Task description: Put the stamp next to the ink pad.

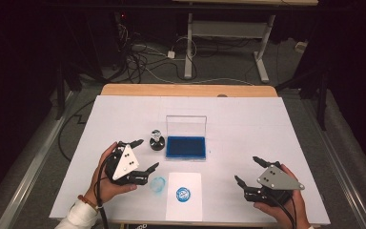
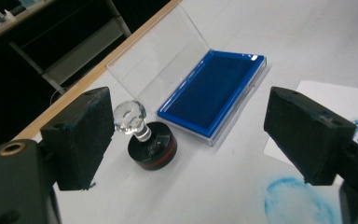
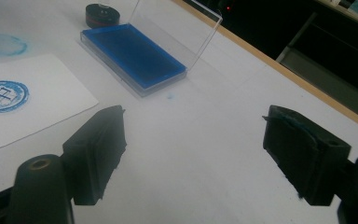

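Clear-knobbed black round stamp (image 2: 145, 140) sits centre-left between your released left gripper's (image 2: 186, 135) jaws, ready for grasping; right gripper (image 3: 193, 154) idles released.

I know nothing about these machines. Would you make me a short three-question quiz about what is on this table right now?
1. True or false: the lid of the blue ink pad stands open.
2. Which tongs are nearer the stamp with the clear knob: left or right?
3. What is printed on the white paper: A) a red star, B) a round blue stamp mark, C) nothing?

Key:
1. True; the clear lid is raised at the pad's far edge.
2. The left tongs, open with nothing between them; the right tongs are also open, over the bare white table.
3. B.
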